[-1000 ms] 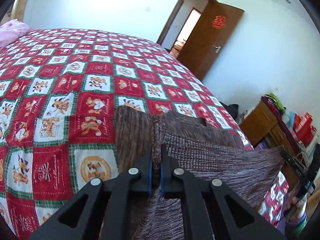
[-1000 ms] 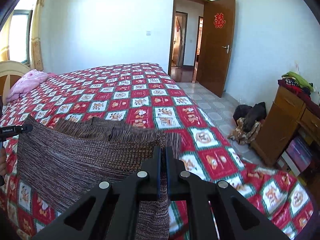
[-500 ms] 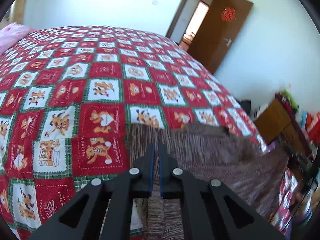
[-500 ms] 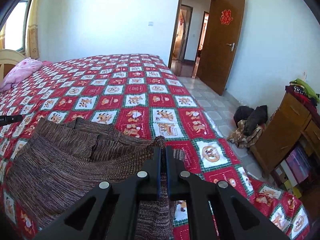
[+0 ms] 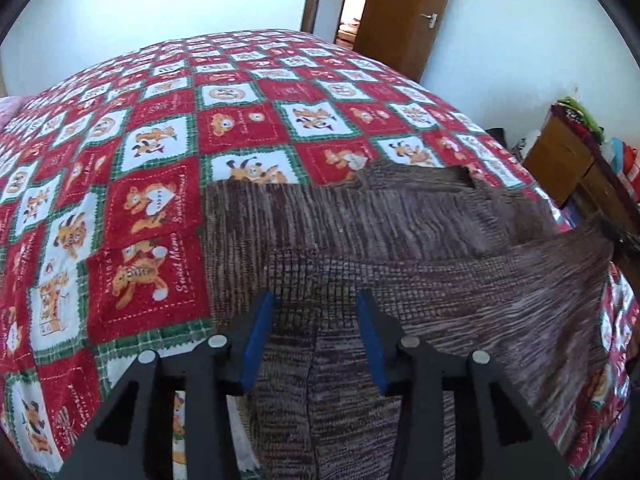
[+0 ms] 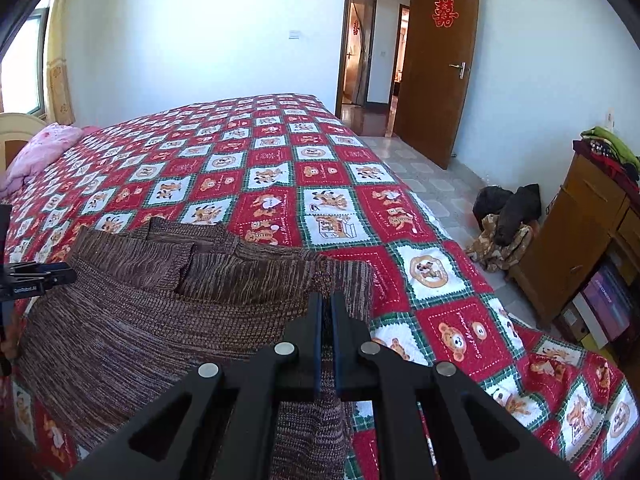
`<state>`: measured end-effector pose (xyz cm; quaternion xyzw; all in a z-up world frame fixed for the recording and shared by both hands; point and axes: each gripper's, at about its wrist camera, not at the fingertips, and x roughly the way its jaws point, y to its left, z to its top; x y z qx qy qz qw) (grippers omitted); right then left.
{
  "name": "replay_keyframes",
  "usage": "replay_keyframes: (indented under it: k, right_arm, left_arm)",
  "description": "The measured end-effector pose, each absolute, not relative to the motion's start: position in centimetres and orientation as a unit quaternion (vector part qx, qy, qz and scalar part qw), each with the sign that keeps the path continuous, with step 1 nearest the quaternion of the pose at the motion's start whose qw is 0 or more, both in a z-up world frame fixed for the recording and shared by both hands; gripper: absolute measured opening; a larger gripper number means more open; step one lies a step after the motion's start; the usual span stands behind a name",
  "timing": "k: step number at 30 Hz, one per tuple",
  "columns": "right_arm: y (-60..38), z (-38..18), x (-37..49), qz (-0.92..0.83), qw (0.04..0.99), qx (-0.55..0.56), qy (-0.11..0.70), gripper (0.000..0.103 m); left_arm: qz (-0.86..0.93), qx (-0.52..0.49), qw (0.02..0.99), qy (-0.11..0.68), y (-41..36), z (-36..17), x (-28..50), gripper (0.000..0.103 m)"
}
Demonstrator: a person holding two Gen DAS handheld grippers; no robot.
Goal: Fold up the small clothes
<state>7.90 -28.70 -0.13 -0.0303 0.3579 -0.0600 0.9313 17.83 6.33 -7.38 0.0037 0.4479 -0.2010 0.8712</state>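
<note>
So I am laying a brown-and-cream marled knit garment (image 5: 420,240) down on the bed's red, white and green checked cartoon-print bedspread (image 5: 152,152), near the foot edge, and the fold is only partly made. In the left wrist view my left claw (image 5: 316,340) is standing with its blue-padded fingers (image 5: 258,340) spread wide, one on each side of the knit's near corner and gripping nothing; that corner is lying loose between them. From the claw, the garment is spreading toward one and two o'clock, with a doubled layer and what looks like a sleeve or collar edge showing at its far side.

In the right wrist view my right claw (image 6: 326,320) is pinched narrow on the opposite near corner of the knit (image 6: 160,300), a strip of fabric hanging down between its fingers (image 6: 316,332). The body of the garment is lying from nine to eleven o'clock of that claw, and I am seeing the left claw's black tool at the frame's nine o'clock edge.

As I judge it, the garment is now spread and one side set down; I am yet to let go on the right, smooth the wrinkled upper layers, and make the remaining folds to a compact packet. I cannot tell how many folds are already in.
</note>
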Motion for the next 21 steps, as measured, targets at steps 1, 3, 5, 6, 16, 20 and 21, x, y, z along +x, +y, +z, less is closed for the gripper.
replay_keyframes:
  k: [1,3,5,6,16,20,21]
  right_arm:
    - [-28.8,-0.2,7.9,-0.059,0.931,-0.029,0.359,0.004]
    - [-28.8,-0.2,7.9,-0.058,0.931,-0.027,0.359,0.004]
    - [-28.8,-0.3,7.9,-0.057,0.931,-0.026,0.359,0.004]
    - [-28.7,-0.4,7.9,-0.056,0.931,-0.026,0.360,0.004]
    - [-29.1,-0.9,7.6,-0.059,0.929,-0.016,0.364,0.004]
    - [-29.1,-0.4,6.9,-0.062,0.931,-0.013,0.359,0.004]
    - [-29.1,-0.3,6.7,-0.063,0.932,-0.013,0.357,0.004]
  left_arm:
    - [-0.194,0.003,0.875,0.443,6.5,-7.1,17.7,0.046]
    - [-0.187,-0.002,0.883,0.431,7.0,-6.7,17.6,0.059]
    - [-0.187,0.001,0.884,0.428,7.0,-6.6,17.7,0.066]
    - [-0.188,0.004,0.881,0.433,6.9,-6.9,18.0,0.066]
    - [-0.196,0.013,0.879,0.435,6.1,-7.9,17.5,0.013]
    - [-0.198,0.006,0.884,0.423,6.2,-7.0,16.8,0.008]
    - [-0.203,0.000,0.884,0.421,6.2,-6.7,16.5,0.008]
